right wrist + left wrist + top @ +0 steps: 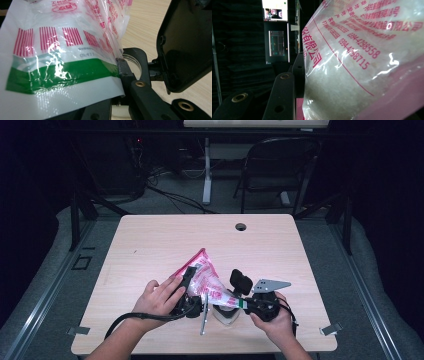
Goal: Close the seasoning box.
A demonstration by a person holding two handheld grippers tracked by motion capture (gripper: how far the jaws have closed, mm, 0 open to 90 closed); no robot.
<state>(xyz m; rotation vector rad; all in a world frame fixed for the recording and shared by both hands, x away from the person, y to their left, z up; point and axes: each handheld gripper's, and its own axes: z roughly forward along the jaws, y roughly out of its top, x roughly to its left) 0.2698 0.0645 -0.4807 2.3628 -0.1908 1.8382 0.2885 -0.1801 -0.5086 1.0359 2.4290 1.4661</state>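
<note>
Table (150, 240) | bag (207, 280) between both hand-held grippers (each clamped on it)

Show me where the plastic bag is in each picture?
High view: the plastic bag is at the middle, tilted up between both hands.
Left gripper view: the bag covers the right side, white grains inside.
Right gripper view: the bag covers the left side, green stripe low down.
Shared landmark: its red printing.

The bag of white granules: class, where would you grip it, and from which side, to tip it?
Grip the bag's flat green-banded end from the right, as the right gripper does: it is thin, empty film. Steady the bulging body from the left, likely with wider jaws.
</note>
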